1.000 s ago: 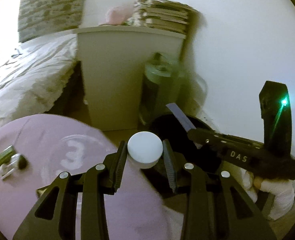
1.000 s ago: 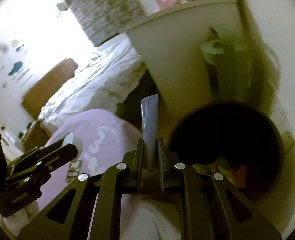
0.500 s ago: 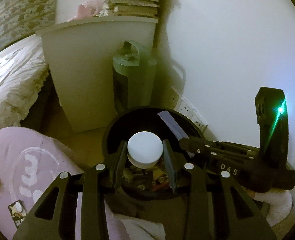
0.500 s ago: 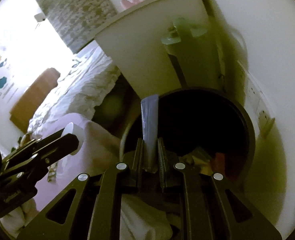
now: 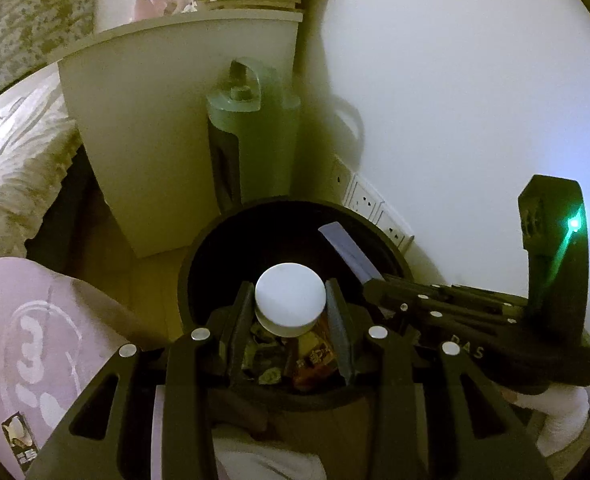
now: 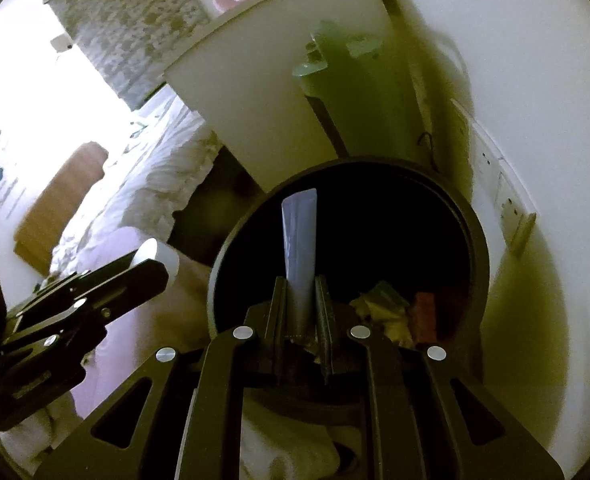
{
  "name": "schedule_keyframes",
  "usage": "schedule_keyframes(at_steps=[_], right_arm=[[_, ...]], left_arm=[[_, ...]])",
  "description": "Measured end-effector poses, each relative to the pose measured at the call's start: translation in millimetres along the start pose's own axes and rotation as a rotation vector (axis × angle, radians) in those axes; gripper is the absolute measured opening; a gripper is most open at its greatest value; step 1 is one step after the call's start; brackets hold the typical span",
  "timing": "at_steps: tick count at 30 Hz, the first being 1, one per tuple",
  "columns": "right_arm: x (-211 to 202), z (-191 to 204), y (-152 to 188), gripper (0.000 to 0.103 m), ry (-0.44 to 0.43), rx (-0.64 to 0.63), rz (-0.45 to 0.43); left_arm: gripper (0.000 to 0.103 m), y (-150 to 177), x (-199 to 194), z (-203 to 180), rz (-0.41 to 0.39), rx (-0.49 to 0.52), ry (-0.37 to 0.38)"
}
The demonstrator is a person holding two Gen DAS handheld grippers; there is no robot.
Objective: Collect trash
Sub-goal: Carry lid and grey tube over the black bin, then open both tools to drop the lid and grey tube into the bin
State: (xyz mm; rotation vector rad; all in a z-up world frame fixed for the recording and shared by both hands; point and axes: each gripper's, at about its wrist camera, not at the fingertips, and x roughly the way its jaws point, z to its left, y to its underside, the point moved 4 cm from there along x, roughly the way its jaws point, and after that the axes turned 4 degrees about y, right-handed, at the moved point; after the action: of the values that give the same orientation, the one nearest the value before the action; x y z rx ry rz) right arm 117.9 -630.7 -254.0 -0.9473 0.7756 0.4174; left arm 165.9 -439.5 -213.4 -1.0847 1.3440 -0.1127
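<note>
**Two grippers, each loaded, over black bin**

Left gripper (image 5: 289,308): jaws part-way apart, clamped on a white round container (image 5: 289,300), held above the black bin (image 5: 199,256).
Right gripper (image 6: 300,304): jaws nearly together, pinching a flat grey-blue tube (image 6: 300,236) that points up over the bin's mouth.
Bin: on the floor beside a white cabinet (image 5: 167,120) and green canister (image 5: 251,136); wrappers (image 5: 315,356) lie inside.

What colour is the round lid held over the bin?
White; the round lid shows best in the left wrist view.
</note>
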Motion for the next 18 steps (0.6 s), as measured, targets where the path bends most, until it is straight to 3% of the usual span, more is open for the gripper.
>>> schedule_keyframes(at_steps=[12,14,15,17,18], right_arm=[[5.6,-5.5,2.1,0.015,0.017,0.029,0.025],[6.3,-6.4,2.1,0.024,0.016,0.037,0.031],[5.9,-6.3,2.0,0.028,0.020,0.040,0.031],[3.8,-6.5,2.7,0.054,0.021,0.061,0.024],[2.4,-6.2,2.8,0.058,0.017,0.071,0.019]], left_arm=[[0.038,-3.0,6.5,-5.1,0.015,0.010,-0.010],[0.041,-3.0,6.4,-6.1,0.017,0.014,-0.013],[0.051,-3.7,5.8,-6.2,0.015,0.017,-0.016],[0.070,-4.1,3.6,-7.8,0.000,0.022,-0.030],[0.077,-4.0,0.2,-8.1,-0.014,0.025,-0.037]])
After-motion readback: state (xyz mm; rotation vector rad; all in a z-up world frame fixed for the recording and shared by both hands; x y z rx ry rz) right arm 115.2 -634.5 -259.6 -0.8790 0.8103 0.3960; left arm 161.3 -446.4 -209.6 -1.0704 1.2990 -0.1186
